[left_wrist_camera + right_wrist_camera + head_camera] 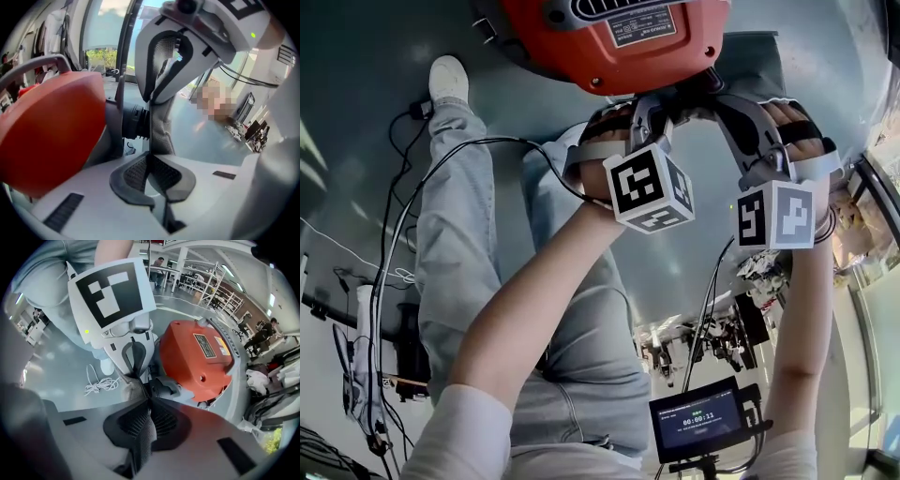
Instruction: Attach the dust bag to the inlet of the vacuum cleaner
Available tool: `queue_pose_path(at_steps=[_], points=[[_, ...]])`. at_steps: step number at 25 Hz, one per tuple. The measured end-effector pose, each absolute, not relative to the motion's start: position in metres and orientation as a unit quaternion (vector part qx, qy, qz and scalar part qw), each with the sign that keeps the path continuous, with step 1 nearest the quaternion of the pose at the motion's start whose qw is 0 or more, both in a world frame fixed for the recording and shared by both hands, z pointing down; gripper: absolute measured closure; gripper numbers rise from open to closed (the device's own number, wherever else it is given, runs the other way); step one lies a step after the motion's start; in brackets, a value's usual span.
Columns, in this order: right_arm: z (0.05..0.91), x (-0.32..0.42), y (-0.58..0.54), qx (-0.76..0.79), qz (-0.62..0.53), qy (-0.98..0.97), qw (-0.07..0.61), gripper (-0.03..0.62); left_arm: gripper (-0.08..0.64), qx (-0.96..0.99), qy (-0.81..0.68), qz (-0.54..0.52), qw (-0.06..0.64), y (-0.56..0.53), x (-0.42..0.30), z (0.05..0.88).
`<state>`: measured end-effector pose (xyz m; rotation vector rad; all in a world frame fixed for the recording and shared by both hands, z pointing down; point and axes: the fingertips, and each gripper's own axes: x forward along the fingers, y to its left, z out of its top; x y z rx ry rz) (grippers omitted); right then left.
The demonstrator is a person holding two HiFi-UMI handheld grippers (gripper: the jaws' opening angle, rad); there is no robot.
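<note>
The red vacuum cleaner [619, 37] lies on the floor at the top of the head view. Its black round inlet [133, 123] sticks out of the red body [47, 136]. A grey cloth dust bag [161, 133] hangs right beside the inlet. My left gripper [150, 157] is shut on a fold of this cloth. My right gripper [149, 401] is shut on the same bag [143, 434], with the inlet [161, 387] just beyond its tips. The two grippers face each other closely, left [661, 111] and right [720, 101], and hide most of the bag in the head view.
The person's legs in grey trousers [469, 244] and a white shoe [448, 80] are left of the vacuum. A black cable [403, 225] and a coiled white cord [101, 383] lie on the floor. A small screen on a stand [701, 419] is near the bottom.
</note>
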<state>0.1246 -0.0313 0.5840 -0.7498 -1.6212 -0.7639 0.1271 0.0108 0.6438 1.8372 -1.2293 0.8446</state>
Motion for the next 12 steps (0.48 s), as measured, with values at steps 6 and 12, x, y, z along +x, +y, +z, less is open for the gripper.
queue_pose_path(at_steps=[6,12], points=[[0.604,0.142,-0.062,-0.287,-0.293,-0.693,0.593,0.574,0.555,0.713,-0.517,0.320,0.349,-0.005,0.104,0.601],[0.589,0.124,-0.056,-0.258,-0.287,-0.712,0.587,0.574,0.554,0.701,-0.531,0.309,0.361,0.001,0.109,0.622]])
